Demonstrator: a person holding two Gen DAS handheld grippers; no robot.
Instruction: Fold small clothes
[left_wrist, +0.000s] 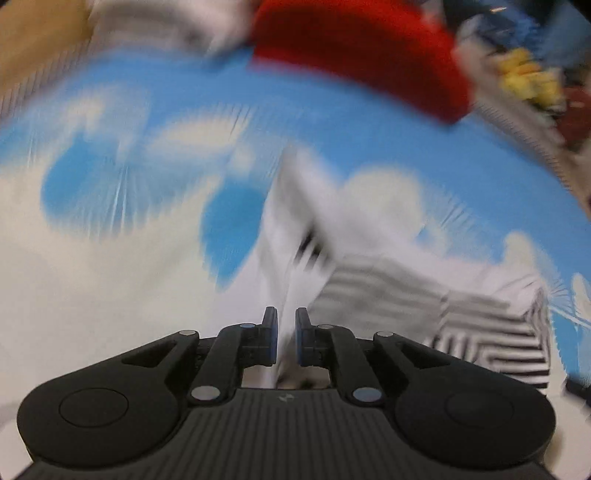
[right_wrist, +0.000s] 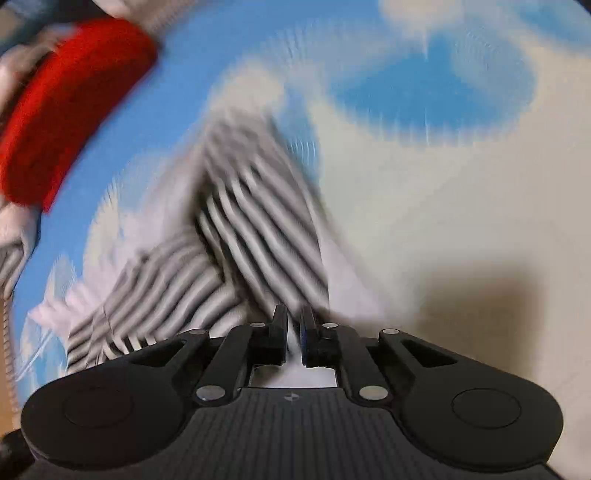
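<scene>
R claw (right_wrist: 293, 334) pinches white edge of striped garment (right_wrist: 236, 236), blurred.

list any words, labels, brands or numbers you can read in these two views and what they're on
No readable text in either view.
Left gripper: only a small emblem on its black body, no letters.
Right gripper: the same kind of small emblem, no letters.
Striped garment: stripes only, heavily blurred.
Red cloth: no print that shows.
Blue and white sheet: cloud pattern, no words.
Clutter at the left view's top right corner: too blurred to read.
</scene>
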